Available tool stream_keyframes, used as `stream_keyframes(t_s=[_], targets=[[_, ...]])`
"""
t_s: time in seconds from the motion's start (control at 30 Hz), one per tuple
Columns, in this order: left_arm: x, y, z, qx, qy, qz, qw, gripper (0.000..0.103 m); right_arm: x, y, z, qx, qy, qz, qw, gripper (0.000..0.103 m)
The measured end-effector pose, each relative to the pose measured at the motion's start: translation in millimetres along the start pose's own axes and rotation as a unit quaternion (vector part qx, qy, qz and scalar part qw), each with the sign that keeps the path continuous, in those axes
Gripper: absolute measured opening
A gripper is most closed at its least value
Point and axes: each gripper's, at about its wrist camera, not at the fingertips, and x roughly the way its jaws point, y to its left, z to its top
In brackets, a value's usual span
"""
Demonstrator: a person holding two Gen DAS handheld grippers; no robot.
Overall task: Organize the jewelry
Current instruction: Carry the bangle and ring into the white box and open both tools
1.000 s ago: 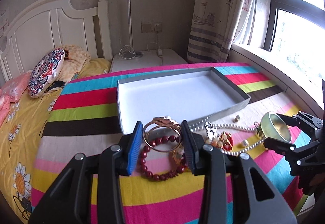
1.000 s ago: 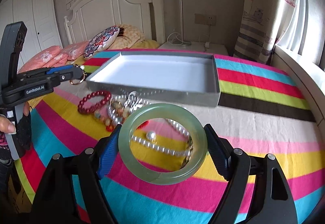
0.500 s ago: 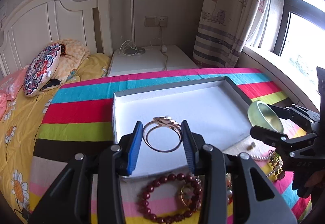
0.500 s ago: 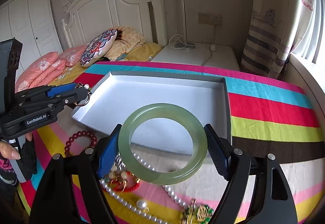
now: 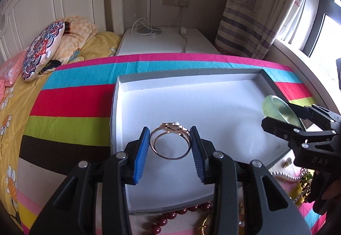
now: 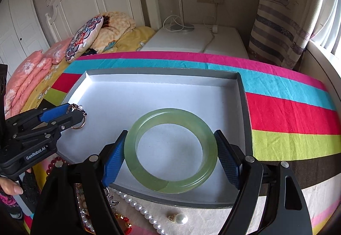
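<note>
My left gripper (image 5: 169, 145) is shut on a rose-gold bangle (image 5: 170, 142) and holds it above the near-left part of the white tray (image 5: 191, 83). My right gripper (image 6: 170, 153) is shut on a green jade bangle (image 6: 171, 152), held above the near-right part of the tray (image 6: 162, 74). Each gripper shows in the other's view: the right gripper (image 5: 283, 116) with the jade bangle (image 5: 277, 109), the left gripper (image 6: 73, 112) with the gold bangle (image 6: 77, 115). The tray holds nothing.
Loose jewelry lies on the striped cloth in front of the tray: red beads (image 5: 181, 216), a pearl strand (image 6: 138, 207), a pearl pendant (image 6: 179, 218). A bed with pillows (image 6: 85, 35) is at the left, a white nightstand (image 5: 162, 43) behind, a curtain (image 5: 260, 11) at the right.
Both grippers have moved forward from above the jewelry pile to above the tray, each still holding its bangle.
</note>
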Motion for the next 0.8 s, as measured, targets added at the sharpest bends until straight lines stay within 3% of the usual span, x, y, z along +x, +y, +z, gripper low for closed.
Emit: stream_keyframes(t_s=[0.17, 0.37, 0.63, 0.8], targets=[[6, 7, 0, -0.015, 0.015, 0.001, 0.9998, 0.039, 11, -2, -1, 0.005, 0.022, -0.011, 1.000, 0.078], [-8, 14, -3, -0.032, 0.001, 0.004, 0.9995, 0.071, -12, -4, 2, 0.011, -0.011, -0.004, 1.000, 0.081], [-42, 15, -8, -0.037, -0.025, 0.000, 0.9990, 0.085, -44, -6, -10, -0.001, -0.044, 0.000, 0.999, 0.081], [-60, 6, -24, -0.003, -0.032, 0.011, 0.9994, 0.095, -58, -16, -31, 0.007, -0.050, 0.007, 0.999, 0.081]])
